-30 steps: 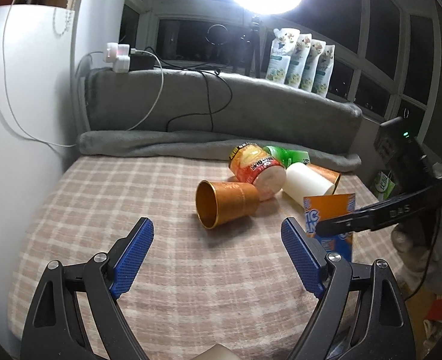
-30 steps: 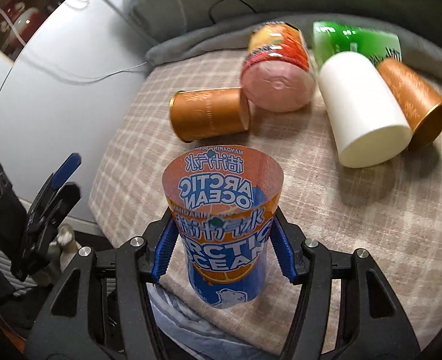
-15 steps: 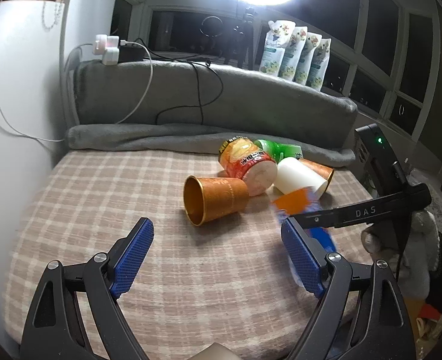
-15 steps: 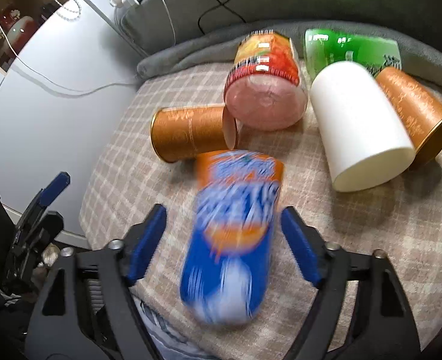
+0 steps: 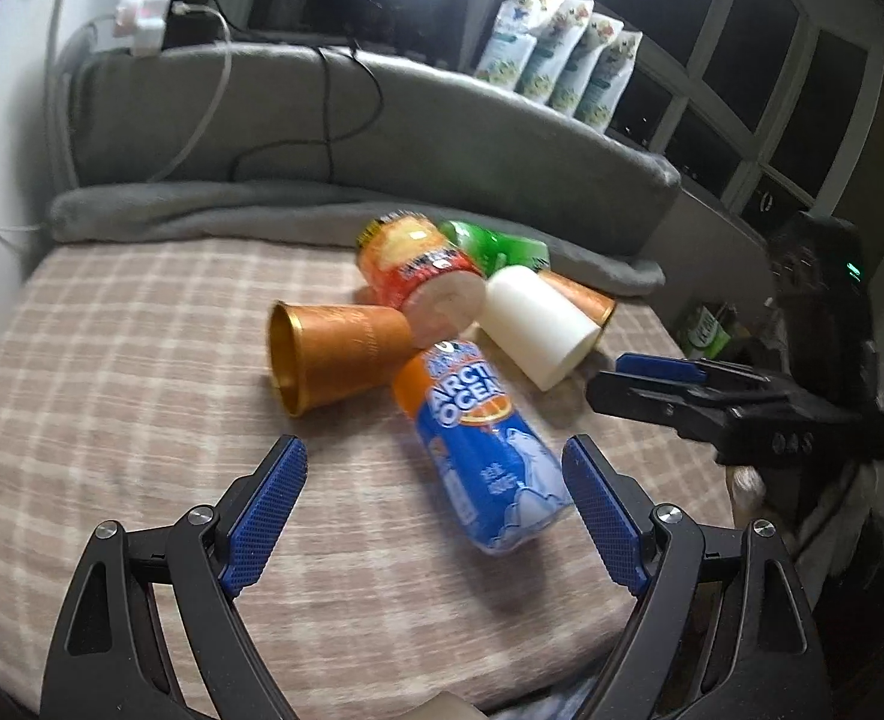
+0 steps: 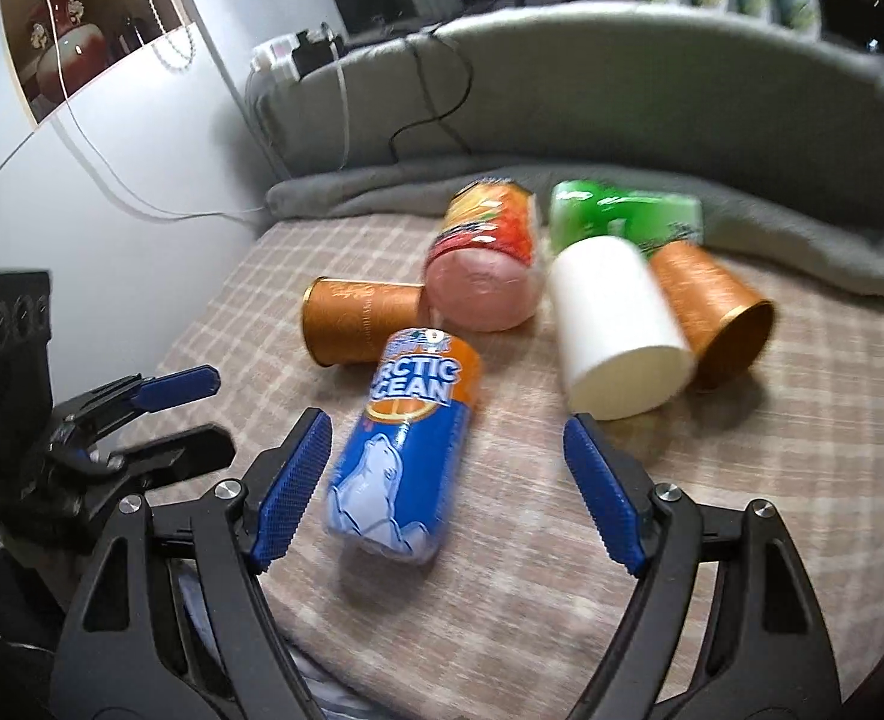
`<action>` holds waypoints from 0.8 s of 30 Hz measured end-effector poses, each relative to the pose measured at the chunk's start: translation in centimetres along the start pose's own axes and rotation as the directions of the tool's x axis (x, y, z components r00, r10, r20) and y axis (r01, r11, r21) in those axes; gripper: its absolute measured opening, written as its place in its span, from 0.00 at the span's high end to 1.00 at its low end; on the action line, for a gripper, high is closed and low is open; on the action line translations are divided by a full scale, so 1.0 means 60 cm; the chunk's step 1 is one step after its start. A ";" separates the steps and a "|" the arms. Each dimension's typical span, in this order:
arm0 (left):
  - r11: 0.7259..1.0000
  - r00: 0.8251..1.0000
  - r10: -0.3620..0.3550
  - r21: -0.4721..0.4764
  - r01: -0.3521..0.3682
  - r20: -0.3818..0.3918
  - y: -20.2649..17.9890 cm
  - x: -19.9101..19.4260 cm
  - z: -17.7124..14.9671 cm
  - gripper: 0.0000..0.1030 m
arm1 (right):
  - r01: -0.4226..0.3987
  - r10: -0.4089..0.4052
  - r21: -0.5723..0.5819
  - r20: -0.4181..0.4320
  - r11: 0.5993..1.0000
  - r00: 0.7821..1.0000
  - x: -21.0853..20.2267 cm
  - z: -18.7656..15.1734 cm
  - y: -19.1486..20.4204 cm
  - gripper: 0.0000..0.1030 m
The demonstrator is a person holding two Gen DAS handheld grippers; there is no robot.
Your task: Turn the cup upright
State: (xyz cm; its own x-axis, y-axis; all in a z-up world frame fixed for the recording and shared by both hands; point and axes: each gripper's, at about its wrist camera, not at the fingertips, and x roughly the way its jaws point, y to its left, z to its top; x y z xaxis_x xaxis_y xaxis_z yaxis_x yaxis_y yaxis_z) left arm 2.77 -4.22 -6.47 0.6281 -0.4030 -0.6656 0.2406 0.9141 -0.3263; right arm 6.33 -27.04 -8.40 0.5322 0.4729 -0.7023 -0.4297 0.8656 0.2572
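Note:
A blue and orange Arctic Ocean cup (image 5: 481, 447) lies on its side on the plaid cloth (image 5: 112, 360), near the front edge; it also shows in the right wrist view (image 6: 403, 441). My left gripper (image 5: 436, 510) is open and empty, just in front of the cup. My right gripper (image 6: 448, 492) is open and empty, with the cup's lower end between its pads without touching. The right gripper shows from the side in the left wrist view (image 5: 670, 384), and the left gripper in the right wrist view (image 6: 166, 408).
Other cups lie on their sides behind it: a gold cup (image 5: 334, 354), a red and orange cup (image 5: 418, 276), a white cup (image 5: 538, 330), a green cup (image 5: 496, 243) and a second gold cup (image 6: 712, 312). A grey rolled blanket (image 5: 202, 210) and backrest bound the far side.
My right gripper opened and let go of the Arctic Ocean cup, which fell over and now lies on its side. Both grippers dropped lower and drew closer to the cups.

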 end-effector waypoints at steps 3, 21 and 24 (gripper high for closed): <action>0.999 0.999 -0.036 -0.029 0.035 -0.034 -0.003 0.018 0.008 0.15 | 0.044 -0.045 0.018 0.043 0.999 0.998 -0.028 -0.016 -0.008 0.20; 0.951 0.957 -0.218 -0.264 0.163 -0.192 0.020 0.130 0.041 0.15 | 0.229 -0.261 0.178 0.188 0.957 0.947 -0.131 -0.089 -0.072 0.11; 0.939 0.947 -0.240 -0.299 0.170 -0.214 0.023 0.147 0.044 0.16 | 0.244 -0.277 0.180 0.186 0.953 0.943 -0.132 -0.095 -0.074 0.11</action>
State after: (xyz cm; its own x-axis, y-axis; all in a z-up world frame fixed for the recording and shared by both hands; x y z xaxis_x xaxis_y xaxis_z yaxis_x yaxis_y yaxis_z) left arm 10.58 -6.36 -11.02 0.3785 -0.6105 -0.6957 0.1113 0.7762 -0.6206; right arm -0.15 -35.57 -7.79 0.7561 0.2371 -0.6100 -0.1483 0.9699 0.1932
